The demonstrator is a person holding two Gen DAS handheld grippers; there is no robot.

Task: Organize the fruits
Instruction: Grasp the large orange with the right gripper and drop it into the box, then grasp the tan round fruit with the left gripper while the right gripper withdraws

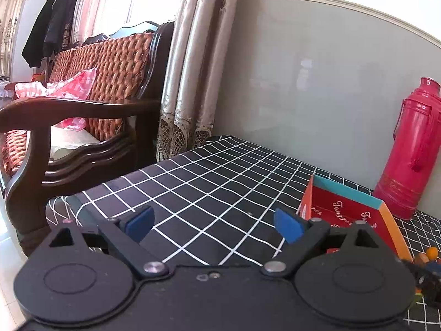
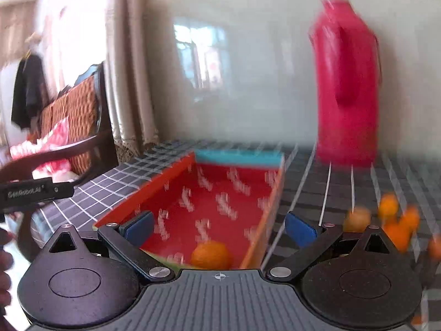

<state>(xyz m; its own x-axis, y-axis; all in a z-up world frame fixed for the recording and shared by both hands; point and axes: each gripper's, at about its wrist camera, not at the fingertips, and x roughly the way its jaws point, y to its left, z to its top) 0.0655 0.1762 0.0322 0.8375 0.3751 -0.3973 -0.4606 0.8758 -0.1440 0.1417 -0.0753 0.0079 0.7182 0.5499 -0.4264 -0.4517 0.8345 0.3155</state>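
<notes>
A red box with orange and teal walls lies open on the black checked table. One orange lies in the box's near end. Several more oranges lie blurred on the cloth to the right. My right gripper is open and empty, hovering over the box's near end. My left gripper is open and empty over bare cloth, left of the box. A few oranges show at the left wrist view's right edge.
A tall pink thermos stands against the wall behind the box; it also shows in the right wrist view. A wooden sofa stands left of the table. Curtains hang at the back corner.
</notes>
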